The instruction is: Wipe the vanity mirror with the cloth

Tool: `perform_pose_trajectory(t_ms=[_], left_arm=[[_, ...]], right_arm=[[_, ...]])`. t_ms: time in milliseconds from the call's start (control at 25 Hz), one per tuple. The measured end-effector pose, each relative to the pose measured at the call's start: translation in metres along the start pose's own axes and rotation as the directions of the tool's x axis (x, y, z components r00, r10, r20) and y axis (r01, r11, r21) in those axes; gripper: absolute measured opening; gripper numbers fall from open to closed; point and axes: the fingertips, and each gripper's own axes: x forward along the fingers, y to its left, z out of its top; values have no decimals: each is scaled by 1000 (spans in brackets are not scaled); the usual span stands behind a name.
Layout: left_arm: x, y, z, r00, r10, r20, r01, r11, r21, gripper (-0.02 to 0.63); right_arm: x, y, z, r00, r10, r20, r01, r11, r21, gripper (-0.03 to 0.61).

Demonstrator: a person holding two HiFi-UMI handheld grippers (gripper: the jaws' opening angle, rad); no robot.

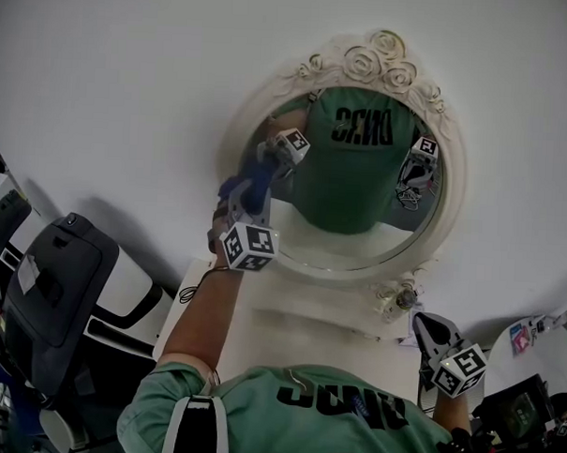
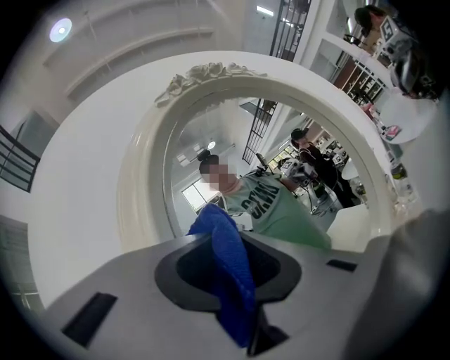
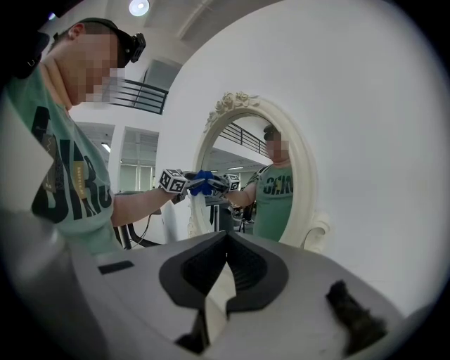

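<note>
The oval vanity mirror point(image 1: 358, 235) hangs on a white wall in a white frame point(image 1: 454, 191) topped with carved roses. My left gripper point(image 1: 263, 169) is raised to the glass near its left edge and is shut on a blue cloth point(image 1: 251, 188). In the left gripper view the cloth point(image 2: 228, 260) fills the gap between the jaws of the left gripper point(image 2: 226, 242), with the mirror point(image 2: 211, 140) just ahead. My right gripper point(image 1: 429, 330) hangs low at the right, shut and empty. From the right gripper point(image 3: 225, 242) I see the mirror point(image 3: 242, 162) and the cloth point(image 3: 202, 181) against it.
Under the mirror stands a white vanity top point(image 1: 288, 334) with a small ornament point(image 1: 399, 297) at the frame's foot. Black equipment point(image 1: 46, 286) stands at the left. A round white table point(image 1: 545, 359) with small items sits at the lower right.
</note>
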Motion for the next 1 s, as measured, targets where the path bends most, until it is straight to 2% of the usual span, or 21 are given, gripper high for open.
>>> perform_pose_trajectory(t_ms=[240,400,600,800,1000], left_arm=[[3,-45,43,995,-70,77,66,996,59,91],[7,-92,80,978,-153,143,139,985,107,91],[12,-167,129,935,-279,217,239,951,194,91],[16,-227,175,891,-372,261,320,921,221,91],[16,-277,211,852,-442,281,358,883,303,91]], right_arm=[[-2,-4,-4,1000,-4,13,3,1000,11,12],[-8,-11,-8,1000,-21,16,21,1000,23,12],[-23,-21,-16,998,-57,19,56,997,48,12],[-40,-32,-28,995,-95,28,93,992,81,12],[-55,-40,-37,991,-125,42,120,987,111,12]])
